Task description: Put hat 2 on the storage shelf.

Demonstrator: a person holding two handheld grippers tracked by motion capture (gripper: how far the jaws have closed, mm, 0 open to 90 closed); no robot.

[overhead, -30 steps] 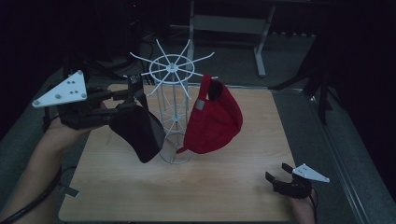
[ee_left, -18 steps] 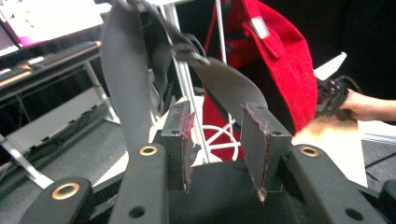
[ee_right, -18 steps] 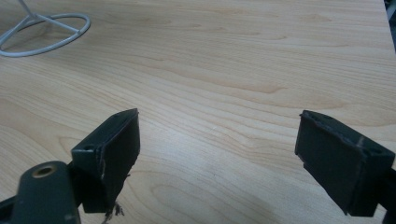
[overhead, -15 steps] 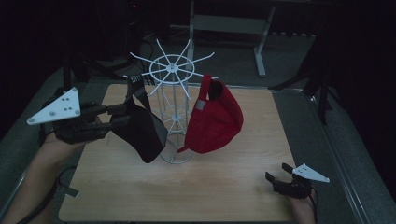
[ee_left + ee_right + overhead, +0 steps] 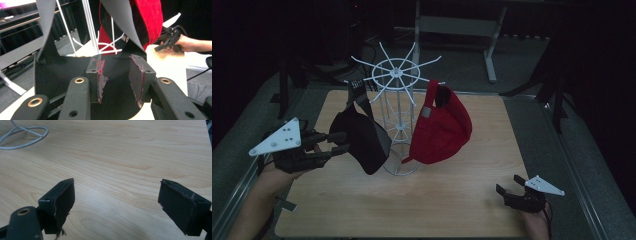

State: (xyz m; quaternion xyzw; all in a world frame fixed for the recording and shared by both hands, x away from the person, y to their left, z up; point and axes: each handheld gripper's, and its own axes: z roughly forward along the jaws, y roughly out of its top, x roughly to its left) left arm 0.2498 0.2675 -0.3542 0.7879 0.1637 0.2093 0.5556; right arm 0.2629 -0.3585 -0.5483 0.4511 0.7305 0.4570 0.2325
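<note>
Two caps: one black cap (image 5: 361, 140) and one red cap (image 5: 443, 129), both hanging on the same rack.
Rack: one white wire rack (image 5: 398, 107) stands near the middle of the tabletop (image 5: 462, 200); its round base ring rests on the wood.
Black cap: it hangs on the rack's left side, toward the left edge of the tabletop, and it is above the wood, not lying on it.
Red cap: it hangs on the rack's right side, also clear of the wood.
Two grippers: one in each hand.
Left gripper (image 5: 339, 141): it is at the left edge of the tabletop, and its tips reach the black cap. In the left gripper view (image 5: 117, 75) the jaws stand partly apart, with the black brim right behind and under them. I cannot tell if the pads pinch it.
Right gripper (image 5: 507, 192): it is low near the front right corner of the tabletop, well apart from the rack. In the right gripper view (image 5: 116, 197) the jaws are spread wide, with only bare wood between them.
</note>
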